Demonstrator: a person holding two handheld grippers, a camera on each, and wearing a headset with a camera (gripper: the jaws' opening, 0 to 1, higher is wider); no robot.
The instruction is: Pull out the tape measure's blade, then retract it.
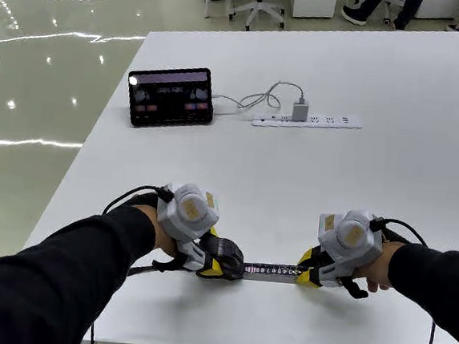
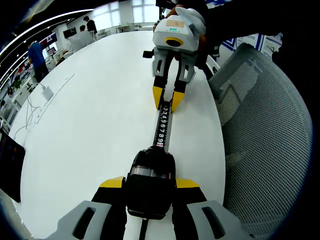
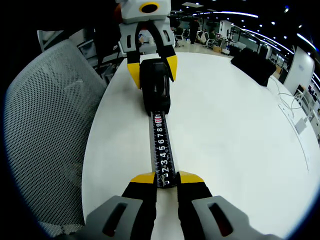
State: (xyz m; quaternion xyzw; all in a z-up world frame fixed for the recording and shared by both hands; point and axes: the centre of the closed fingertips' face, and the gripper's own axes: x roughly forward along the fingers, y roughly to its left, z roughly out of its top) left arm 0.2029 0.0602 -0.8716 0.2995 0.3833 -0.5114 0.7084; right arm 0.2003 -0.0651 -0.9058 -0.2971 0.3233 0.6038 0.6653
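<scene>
Held the black tape measure case (image 1: 223,258) down on the white tabletop (image 1: 294,170) with the left hand-held gripper (image 1: 211,269), yellow-tipped jaws closed against both its sides. Had the blade (image 1: 273,269) drawn out a short way to the right, flat along the tabletop, numbers up. Pinched the blade's end with the right hand-held gripper (image 1: 307,277), jaws nearly together. Left a tablet (image 1: 171,96) and a power strip (image 1: 306,120) well behind, near the far side.
</scene>
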